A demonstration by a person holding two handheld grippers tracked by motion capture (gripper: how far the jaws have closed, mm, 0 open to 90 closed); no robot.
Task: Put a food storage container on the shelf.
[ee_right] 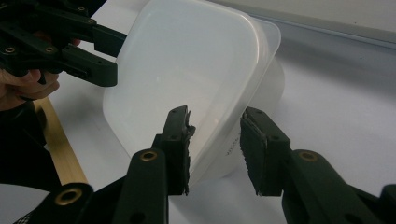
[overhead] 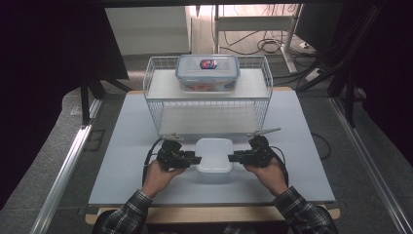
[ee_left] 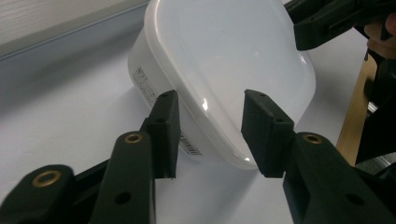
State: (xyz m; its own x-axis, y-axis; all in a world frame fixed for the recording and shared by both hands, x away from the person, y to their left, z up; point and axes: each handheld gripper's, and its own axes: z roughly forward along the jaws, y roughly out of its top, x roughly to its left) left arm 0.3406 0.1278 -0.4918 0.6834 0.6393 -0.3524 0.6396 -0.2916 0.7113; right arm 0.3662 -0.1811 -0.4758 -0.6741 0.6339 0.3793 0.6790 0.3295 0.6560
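A white translucent lidded container (overhead: pixel 214 155) sits flat on the table's front middle. My left gripper (overhead: pixel 197 159) is at its left edge and my right gripper (overhead: pixel 231 157) at its right edge, each held in a hand. In the left gripper view, my left gripper (ee_left: pixel 210 126) has one jaw on the container (ee_left: pixel 224 60) wall and the other on the lid; my right gripper (ee_left: pixel 296 23) shows at the far side. In the right gripper view, my right gripper (ee_right: pixel 215 140) clasps the container (ee_right: pixel 187 70) edge the same way, with my left gripper (ee_right: pixel 116 60) opposite.
A white wire basket (overhead: pixel 146 92) stands just behind the container, and a clear box with a blue lid (overhead: pixel 208 72) rests on its upper shelf. The white table top (overhead: pixel 122 161) has bare room left and right. Cables lie on the floor beyond.
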